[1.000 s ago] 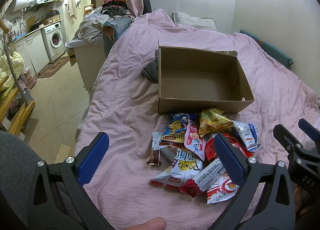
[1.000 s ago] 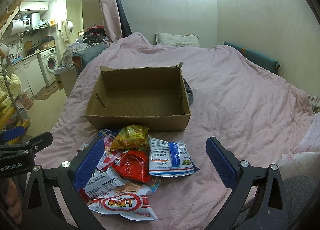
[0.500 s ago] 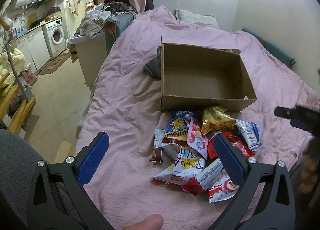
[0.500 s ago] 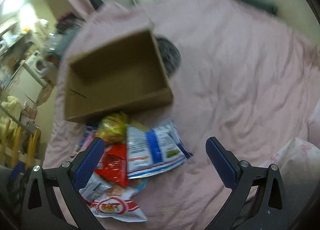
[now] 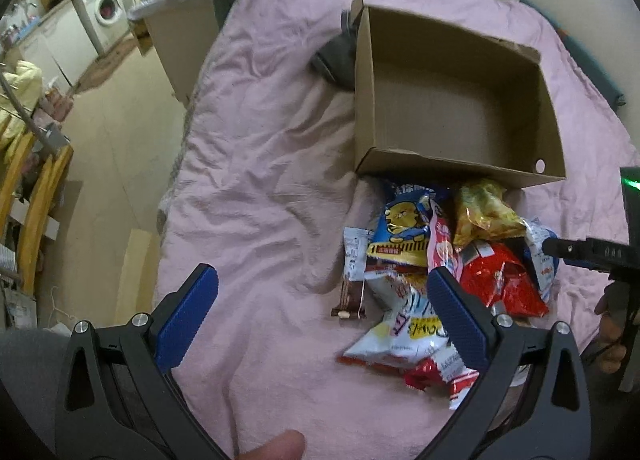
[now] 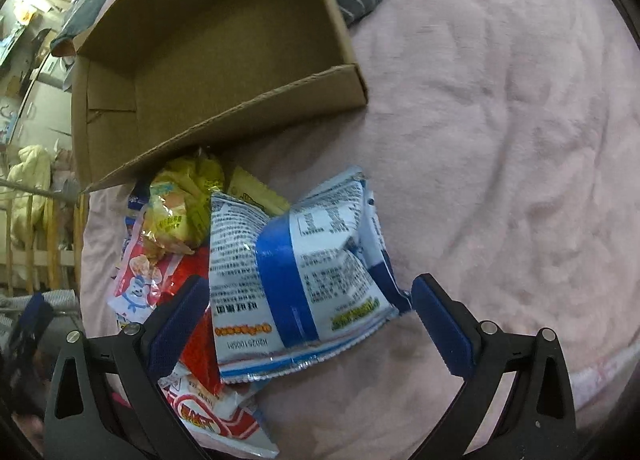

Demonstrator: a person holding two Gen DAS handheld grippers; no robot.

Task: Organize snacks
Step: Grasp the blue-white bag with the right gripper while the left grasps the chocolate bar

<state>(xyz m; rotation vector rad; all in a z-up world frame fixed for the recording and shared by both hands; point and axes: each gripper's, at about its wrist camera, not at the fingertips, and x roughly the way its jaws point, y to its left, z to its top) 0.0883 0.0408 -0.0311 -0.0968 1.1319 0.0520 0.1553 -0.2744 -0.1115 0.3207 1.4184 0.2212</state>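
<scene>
With your right gripper (image 6: 310,316) fingers spread wide astride the blue-and-white snack bag (image 6: 296,272), you needed to pinch its crimped edge, left gripper (image 5: 320,316) likewise open.

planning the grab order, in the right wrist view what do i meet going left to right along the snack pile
pink cartoon packet → yellow snack bag → blue and white snack bag, lying between the open right gripper's fingers → bare pink bedspread
</scene>
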